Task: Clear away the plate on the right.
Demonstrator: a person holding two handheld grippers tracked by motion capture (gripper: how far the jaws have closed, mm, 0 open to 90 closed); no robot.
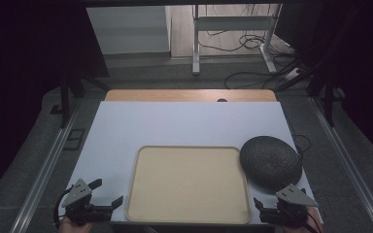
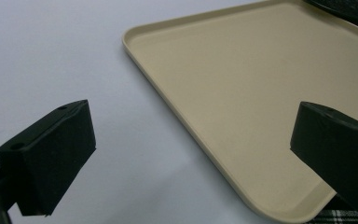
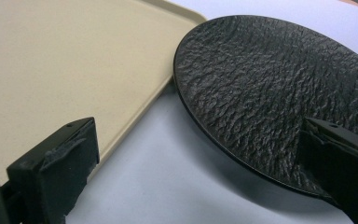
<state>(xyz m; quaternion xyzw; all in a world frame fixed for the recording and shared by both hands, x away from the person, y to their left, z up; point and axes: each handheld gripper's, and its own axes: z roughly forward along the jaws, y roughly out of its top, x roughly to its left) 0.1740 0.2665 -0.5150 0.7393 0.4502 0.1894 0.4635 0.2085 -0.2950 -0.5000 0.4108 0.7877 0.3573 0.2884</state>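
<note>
**One black plate beside one tray, both grippers wide open**

High view: a single black, rough-textured round plate (image 1: 270, 161) lies flat on the white table (image 1: 184, 126), touching the right edge of one beige tray (image 1: 189, 218) whose long axis runs left to right. The left gripper (image 1: 108, 192) and right gripper (image 1: 261, 206) sit at the near corners.

Left gripper view: jaws spread wide, holding nothing, straddling the tray's rim (image 2: 168, 100).

Right gripper view: jaws spread wide and empty; the plate (image 3: 270, 93) lies near the right jaw.
</note>
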